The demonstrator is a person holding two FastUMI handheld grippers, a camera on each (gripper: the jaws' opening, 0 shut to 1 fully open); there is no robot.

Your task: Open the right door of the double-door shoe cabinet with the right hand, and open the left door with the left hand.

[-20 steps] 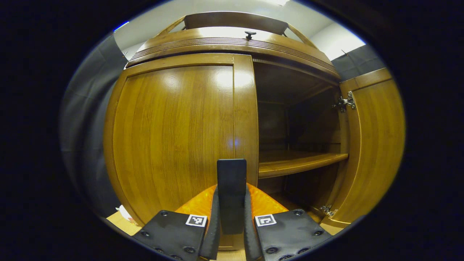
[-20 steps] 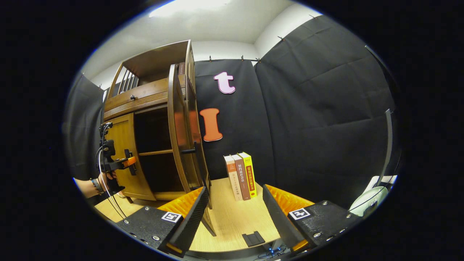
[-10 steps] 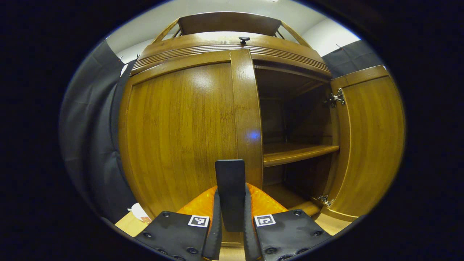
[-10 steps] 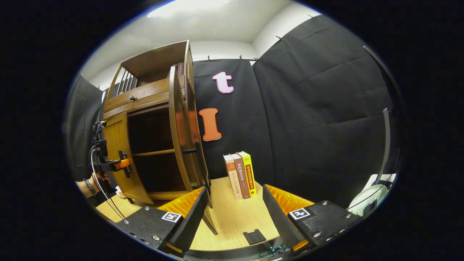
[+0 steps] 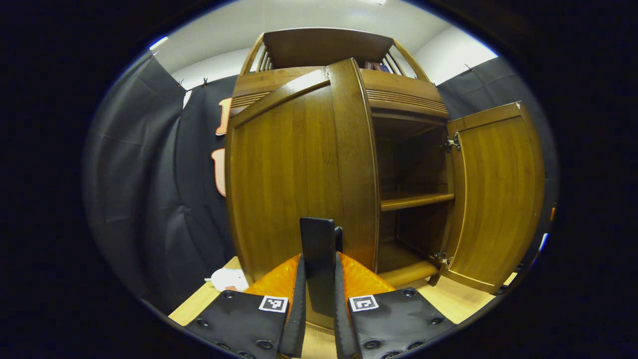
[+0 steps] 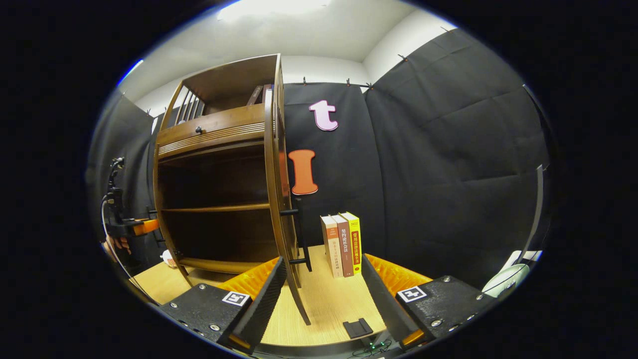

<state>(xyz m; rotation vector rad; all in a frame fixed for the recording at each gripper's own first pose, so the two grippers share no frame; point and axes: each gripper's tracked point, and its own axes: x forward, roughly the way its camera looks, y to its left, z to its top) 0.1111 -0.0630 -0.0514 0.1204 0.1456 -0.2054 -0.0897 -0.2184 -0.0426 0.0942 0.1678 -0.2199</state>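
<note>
Left tool (image 5: 319,299) pinching flat black handle (image 5: 319,249) of glossy wooden left door (image 5: 294,174); right tool (image 6: 321,294) spread.

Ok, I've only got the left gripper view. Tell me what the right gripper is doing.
Observer: The right gripper is open, with nothing between its fingers.
Operator: Describe the outer face of the brown wooden right door.
Observer: That right door carries a black bar handle, and the gripper isn't on it.
Operator: Say what's beside the cabinet.
Observer: Three upright books stand on the light wooden tabletop, past the open door, against the black cloth.
</note>
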